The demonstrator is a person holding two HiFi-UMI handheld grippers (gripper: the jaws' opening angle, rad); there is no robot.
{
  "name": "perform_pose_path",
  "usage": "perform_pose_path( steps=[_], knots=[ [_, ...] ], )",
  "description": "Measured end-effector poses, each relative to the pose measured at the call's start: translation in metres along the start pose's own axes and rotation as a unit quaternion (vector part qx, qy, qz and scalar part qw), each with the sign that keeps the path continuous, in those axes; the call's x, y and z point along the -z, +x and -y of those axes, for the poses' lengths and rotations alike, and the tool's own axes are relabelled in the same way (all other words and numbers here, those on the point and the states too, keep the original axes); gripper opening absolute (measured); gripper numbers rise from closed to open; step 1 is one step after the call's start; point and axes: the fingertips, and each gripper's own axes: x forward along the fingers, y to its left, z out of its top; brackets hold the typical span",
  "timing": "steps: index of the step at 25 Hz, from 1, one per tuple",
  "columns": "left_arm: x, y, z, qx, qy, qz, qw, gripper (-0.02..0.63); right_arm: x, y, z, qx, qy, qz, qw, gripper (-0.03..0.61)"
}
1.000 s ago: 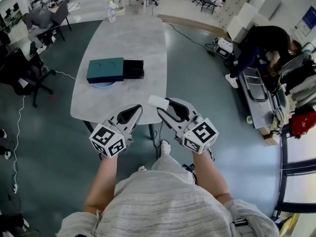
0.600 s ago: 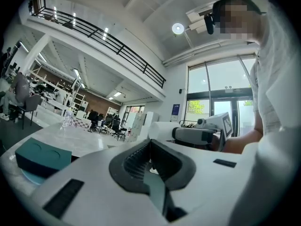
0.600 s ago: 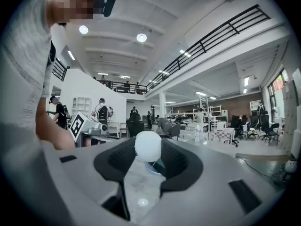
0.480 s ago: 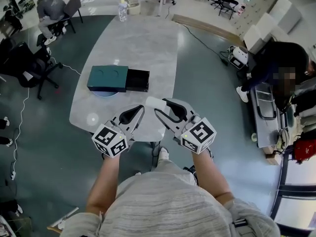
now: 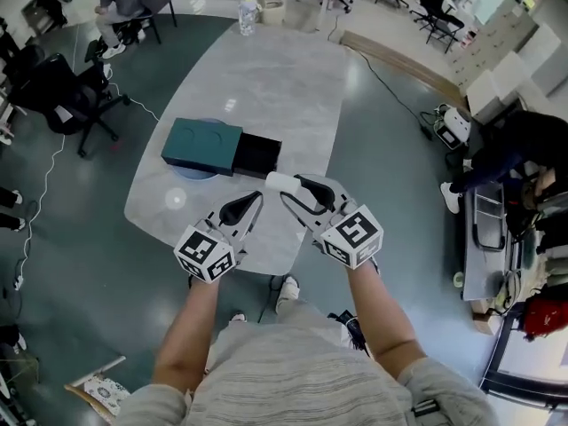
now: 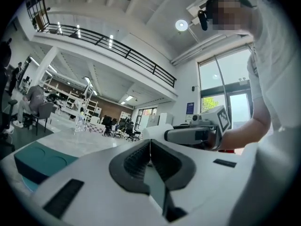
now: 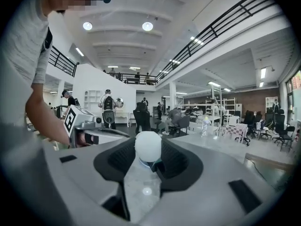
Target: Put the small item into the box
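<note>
White item (image 5: 279,181) is pinched in the right gripper (image 5: 289,190); its long axis seems to run forward past the jaw tips, since the right gripper view shows only a rounded end. Box (image 5: 202,145) lies ahead and a little left on the table (image 5: 284,87), with its black drawer (image 5: 257,156) pulled out toward this gripper, the nearer one. Only bare tabletop lies between them. Left gripper (image 5: 247,206) hovers just beside, jaws closed on nothing. Bottle (image 5: 248,11) stands well apart at the far end, so nothing looks to block the way
</note>
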Motion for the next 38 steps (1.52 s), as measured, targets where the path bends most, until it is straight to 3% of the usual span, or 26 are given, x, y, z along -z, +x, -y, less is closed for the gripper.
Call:
perform_pose_path(
  steps=[4,10,22,38],
  knots=[
    [0.012,0.008,-0.026,-0.032,0.033,-0.001,0.9990,0.021,0.013,0.029,0.022,-0.013,-0.012,-0.022,1.000,0.184],
    [0.021,0.023,-0.061,-0.056,0.016,0.002,0.9983,0.023,0.033,0.066,0.048,-0.027,-0.021,-0.053,0.998,0.184],
    [0.050,0.040,-0.088,-0.060,0.030,-0.018,0.9976,0.023,0.088,0.112,0.075,-0.041,-0.036,-0.126,0.991,0.184],
    [0.072,0.036,-0.091,-0.060,0.029,-0.034,0.9972,0.023,0.175,0.156,0.095,-0.044,-0.049,-0.257,0.964,0.184]
  ],
)
